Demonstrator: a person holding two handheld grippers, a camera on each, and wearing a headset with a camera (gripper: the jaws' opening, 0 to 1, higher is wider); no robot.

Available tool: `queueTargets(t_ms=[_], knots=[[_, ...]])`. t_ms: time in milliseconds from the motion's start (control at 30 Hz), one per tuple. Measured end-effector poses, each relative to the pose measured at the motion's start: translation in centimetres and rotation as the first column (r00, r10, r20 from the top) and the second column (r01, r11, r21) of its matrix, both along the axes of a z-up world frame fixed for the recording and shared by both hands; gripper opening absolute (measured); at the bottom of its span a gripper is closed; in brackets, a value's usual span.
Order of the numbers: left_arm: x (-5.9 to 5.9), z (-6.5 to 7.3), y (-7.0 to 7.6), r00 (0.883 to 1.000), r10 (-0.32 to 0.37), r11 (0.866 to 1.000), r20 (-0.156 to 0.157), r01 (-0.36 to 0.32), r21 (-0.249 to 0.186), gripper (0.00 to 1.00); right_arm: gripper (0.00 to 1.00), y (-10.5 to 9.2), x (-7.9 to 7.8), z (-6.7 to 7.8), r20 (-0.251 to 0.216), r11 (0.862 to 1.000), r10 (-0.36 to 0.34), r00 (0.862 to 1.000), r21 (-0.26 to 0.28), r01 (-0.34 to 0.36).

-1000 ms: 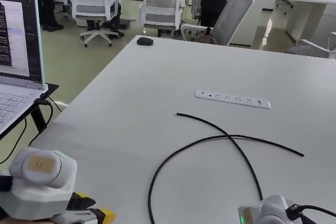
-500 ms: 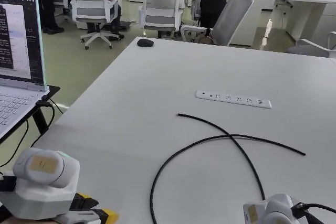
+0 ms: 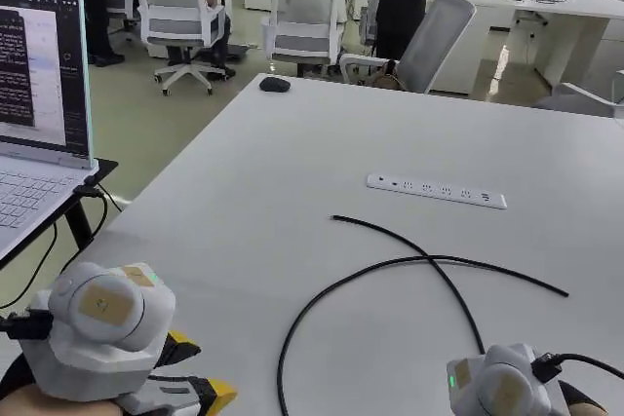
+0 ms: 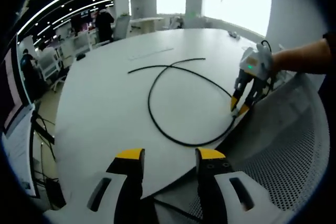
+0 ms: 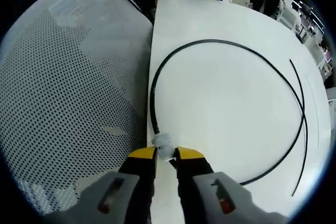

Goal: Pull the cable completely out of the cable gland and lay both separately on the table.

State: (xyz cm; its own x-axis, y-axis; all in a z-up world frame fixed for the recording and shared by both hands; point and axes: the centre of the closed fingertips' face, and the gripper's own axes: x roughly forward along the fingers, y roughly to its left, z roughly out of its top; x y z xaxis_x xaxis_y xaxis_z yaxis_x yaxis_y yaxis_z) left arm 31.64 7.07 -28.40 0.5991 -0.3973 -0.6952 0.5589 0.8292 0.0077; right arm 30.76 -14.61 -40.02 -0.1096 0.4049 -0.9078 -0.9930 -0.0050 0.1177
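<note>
A long black cable lies in a wide loop on the white table, with its two ends crossing. In the right gripper view the cable runs into a small white cable gland close to the table's near edge. My right gripper is shut on that gland, one yellow tip on each side. My left gripper is open with nothing between its jaws, held off the table's near left corner. From there I see the right gripper at the cable's near end. In the head view the left gripper is at bottom left.
A white power strip lies beyond the loop and a black mouse sits at the far edge. A laptop stands on a stand to the left. A mesh chair back is close beside the right gripper. Office chairs and people fill the background.
The left gripper has risen a little further into the head view. The cable lies as before, and the right gripper stays at the bottom right.
</note>
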Motion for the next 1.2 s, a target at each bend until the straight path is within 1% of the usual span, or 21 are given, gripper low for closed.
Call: queueTargets(t_ms=[100,133,167,233,333,367,467,500,533,600,633,700,733,800,833,867,933,1000,1033,1100,1200], knots=[[0.8,1.2,-0.9,0.996,-0.085,0.995,0.032,0.083,0.057,0.42,0.13,1.0,0.3,1.5,0.014,0.999,-0.017,1.000,0.036,0.017],[0.9,1.3,-1.1,0.995,-0.095,0.994,0.033,0.093,0.061,0.42,0.13,1.3,0.4,2.0,0.017,0.999,-0.024,1.000,0.047,0.024],[1.2,1.8,-2.1,0.991,-0.126,0.991,0.044,0.123,0.052,0.42,0.13,1.5,0.4,2.3,0.020,0.998,-0.032,0.999,0.055,0.031],[1.5,2.4,-3.7,0.978,-0.199,0.979,0.069,0.195,0.061,0.43,0.13,1.9,0.5,3.1,0.027,0.996,-0.055,0.998,0.073,0.053],[1.5,2.4,-7.0,0.936,-0.339,0.938,0.092,0.329,0.106,0.43,0.13,2.5,0.5,4.1,0.018,0.988,-0.112,0.994,0.109,0.109],[1.4,2.2,-8.2,0.918,-0.386,0.919,0.094,0.374,0.126,0.42,0.13,2.6,0.5,4.5,0.017,0.984,-0.129,0.991,0.123,0.126],[1.1,1.7,-10.6,0.877,-0.470,0.878,0.098,0.454,0.150,0.43,0.13,2.7,0.4,4.9,0.020,0.982,-0.137,0.990,0.137,0.133],[1.0,1.3,-11.6,0.857,-0.507,0.857,0.095,0.490,0.158,0.42,0.13,2.7,0.4,5.0,0.016,0.979,-0.151,0.988,0.138,0.148],[0.8,1.0,-12.6,0.831,-0.548,0.831,0.097,0.528,0.173,0.42,0.13,2.7,0.4,5.0,0.012,0.977,-0.166,0.986,0.136,0.163],[0.6,0.2,-13.6,0.801,-0.594,0.796,0.074,0.571,0.198,0.42,0.13,2.7,0.4,5.3,0.009,0.972,-0.187,0.982,0.147,0.183],[0.7,-0.3,-14.2,0.777,-0.625,0.768,0.073,0.596,0.232,0.41,0.13,2.9,0.3,5.6,0.002,0.967,-0.201,0.980,0.160,0.198],[0.6,-1.4,-15.1,0.747,-0.663,0.730,0.050,0.630,0.266,0.41,0.13,3.4,0.0,6.1,-0.021,0.958,-0.218,0.976,0.188,0.218],[0.5,-1.7,-15.4,0.739,-0.673,0.721,0.043,0.641,0.264,0.41,0.13,3.6,-0.1,6.2,-0.027,0.955,-0.221,0.975,0.197,0.222],[0.4,-2.0,-16.8,0.740,-0.669,0.736,0.070,0.646,0.203,0.39,0.13,3.9,-0.2,6.5,-0.035,0.949,-0.230,0.973,0.215,0.232],[0.2,-2.2,-17.3,0.737,-0.672,0.737,0.075,0.653,0.174,0.38,0.13,4.0,-0.1,6.6,-0.033,0.945,-0.239,0.970,0.220,0.240],[0.3,-2.4,-17.3,0.740,-0.669,0.738,0.068,0.652,0.175,0.38,0.13,4.0,-0.1,6.6,-0.032,0.944,-0.242,0.970,0.222,0.243],[0.4,-2.6,-17.1,0.734,-0.676,0.728,0.065,0.651,0.216,0.38,0.13,4.0,0.0,6.5,-0.029,0.941,-0.256,0.966,0.220,0.256],[0.4,-2.8,-17.0,0.721,-0.689,0.715,0.077,0.657,0.241,0.38,0.13,4.1,-0.1,6.4,-0.027,0.941,-0.265,0.964,0.211,0.264],[0.4,-3.2,-16.8,0.711,-0.699,0.703,0.075,0.664,0.256,0.37,0.13,4.2,-0.1,6.4,-0.026,0.940,-0.266,0.964,0.214,0.266],[0.3,-3.8,-15.9,0.700,-0.712,0.678,0.054,0.666,0.310,0.36,0.13,4.6,-0.3,6.6,-0.035,0.934,-0.272,0.962,0.229,0.273],[0.7,-4.4,-15.5,0.698,-0.714,0.672,0.053,0.662,0.333,0.36,0.13,5.2,-0.6,6.5,-0.048,0.929,-0.264,0.963,0.255,0.268]])
